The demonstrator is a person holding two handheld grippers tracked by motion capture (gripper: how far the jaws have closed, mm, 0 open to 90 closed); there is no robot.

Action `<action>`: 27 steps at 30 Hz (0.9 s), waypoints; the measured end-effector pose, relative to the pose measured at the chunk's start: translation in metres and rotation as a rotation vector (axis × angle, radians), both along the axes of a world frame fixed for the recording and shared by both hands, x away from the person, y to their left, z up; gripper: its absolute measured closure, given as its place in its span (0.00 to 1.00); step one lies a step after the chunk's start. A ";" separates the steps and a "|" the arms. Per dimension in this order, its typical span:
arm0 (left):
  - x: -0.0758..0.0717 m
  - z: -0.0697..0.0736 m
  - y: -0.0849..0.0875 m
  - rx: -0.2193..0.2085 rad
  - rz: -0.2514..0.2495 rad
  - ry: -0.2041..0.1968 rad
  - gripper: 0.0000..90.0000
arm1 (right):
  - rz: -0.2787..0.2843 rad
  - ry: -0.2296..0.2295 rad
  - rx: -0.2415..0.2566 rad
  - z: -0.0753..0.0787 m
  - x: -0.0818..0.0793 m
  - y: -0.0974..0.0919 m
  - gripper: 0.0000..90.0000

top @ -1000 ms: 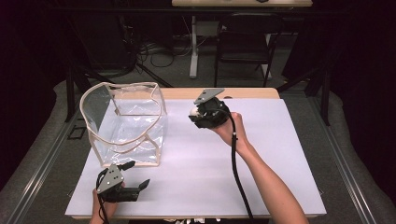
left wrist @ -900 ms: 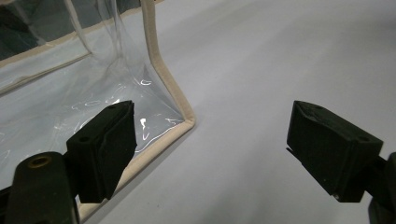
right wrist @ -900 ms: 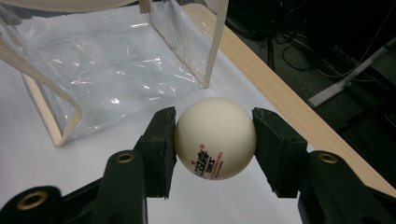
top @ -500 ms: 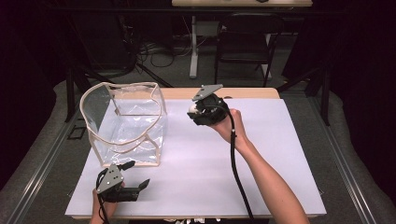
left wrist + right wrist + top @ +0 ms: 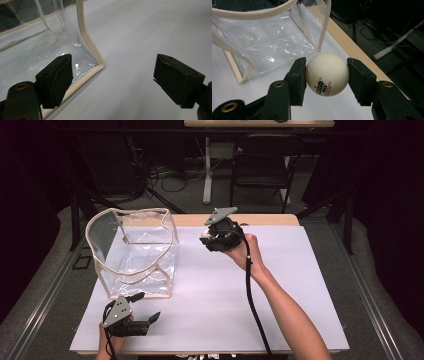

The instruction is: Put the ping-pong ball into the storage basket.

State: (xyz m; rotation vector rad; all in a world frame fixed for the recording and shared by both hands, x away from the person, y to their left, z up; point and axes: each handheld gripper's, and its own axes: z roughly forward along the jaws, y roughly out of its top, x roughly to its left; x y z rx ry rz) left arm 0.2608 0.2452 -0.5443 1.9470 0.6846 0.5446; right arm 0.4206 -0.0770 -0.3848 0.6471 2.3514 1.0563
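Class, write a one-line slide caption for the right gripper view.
Right gripper clamps a cream table-tennis ball beside a clear plastic bag.

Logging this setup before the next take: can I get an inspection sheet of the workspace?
Surface: white table sheet, wooden edge at the far side.
Job's things: white table tennis ball with red and black print; clear plastic bag with beige trim, standing open.
Clutter: nothing seen.
Grippers: right gripper shut on the ball, held above the table beside the bag; left gripper open, near the bag's front corner.
Cables: black cable trailing from the right gripper.
Surroundings: dark chair, floor cables behind the table.
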 end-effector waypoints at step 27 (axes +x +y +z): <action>0.000 0.000 0.000 0.001 0.002 0.000 0.18 | 0.013 -0.009 0.003 0.014 0.006 0.012 0.57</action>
